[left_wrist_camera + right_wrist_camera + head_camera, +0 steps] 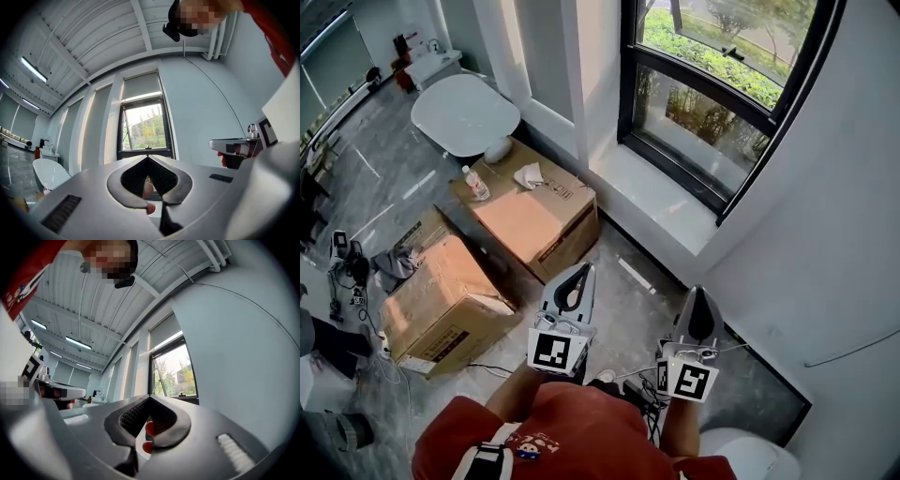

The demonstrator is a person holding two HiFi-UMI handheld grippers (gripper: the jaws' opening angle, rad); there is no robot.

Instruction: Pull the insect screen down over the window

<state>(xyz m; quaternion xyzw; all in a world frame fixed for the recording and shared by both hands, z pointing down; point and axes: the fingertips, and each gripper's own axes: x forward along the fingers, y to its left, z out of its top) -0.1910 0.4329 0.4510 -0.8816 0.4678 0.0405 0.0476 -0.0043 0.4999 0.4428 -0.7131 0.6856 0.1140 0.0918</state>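
Cardboard boxes point(530, 223) stand on grey floor point(389, 173) near the dark-framed window point(712, 89).

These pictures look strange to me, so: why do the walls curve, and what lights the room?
Left gripper view: the wide lens bows the ceiling and walls and leaves black corners; the window is brightest. Right gripper view: same bowing, pale sky in the window, ceiling lights on. Head view: milder bowing, daylight on the sill.
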